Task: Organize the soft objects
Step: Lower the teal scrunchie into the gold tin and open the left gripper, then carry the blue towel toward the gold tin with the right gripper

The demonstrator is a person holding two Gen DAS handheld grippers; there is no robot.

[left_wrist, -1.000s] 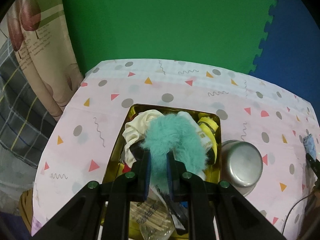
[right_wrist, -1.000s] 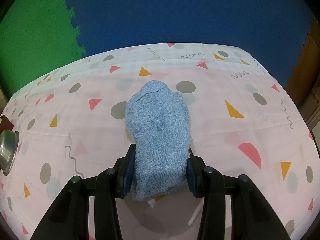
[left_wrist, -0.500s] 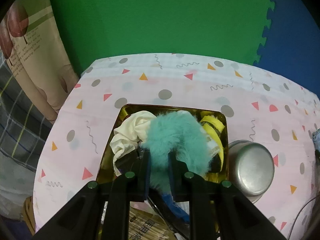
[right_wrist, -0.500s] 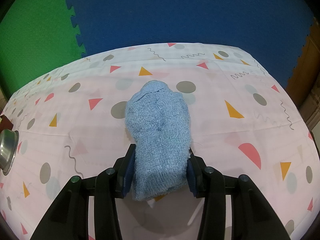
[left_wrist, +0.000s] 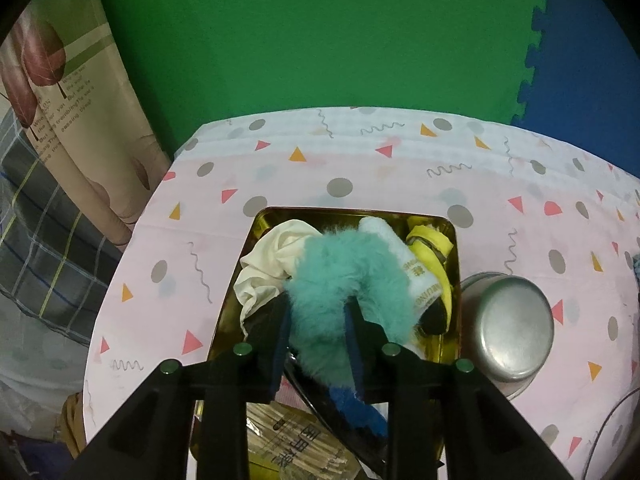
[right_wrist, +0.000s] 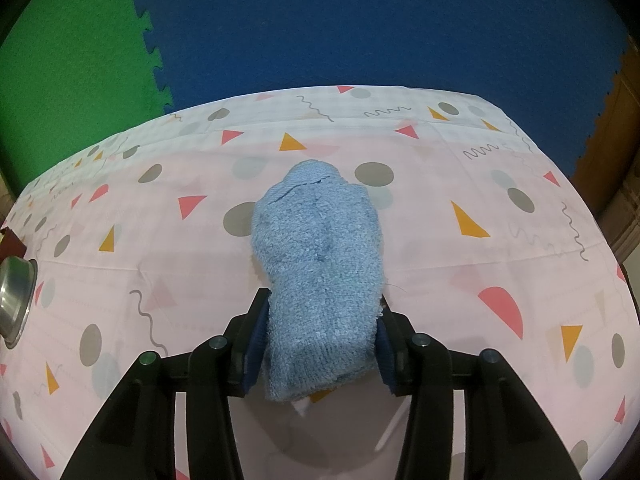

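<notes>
Tin (left_wrist: 454,240) nearer, scrunchie (left_wrist: 344,280) clamped (sock (right_wrist: 320,264) unmoved)

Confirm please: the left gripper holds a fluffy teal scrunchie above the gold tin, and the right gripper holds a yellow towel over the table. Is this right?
One detail is wrong. The towel between the right gripper's fingers is light blue, not yellow, as the right wrist view shows. The left gripper does hold the teal scrunchie above the gold tin.

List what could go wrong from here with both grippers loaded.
1. The left gripper pinches only one side of the teal scrunchie, so it might slip back into the crowded tin.
2. Its fur touches the cream cloth, which might drag out.
3. The sock droops past the right gripper and could catch on the tablecloth.
</notes>
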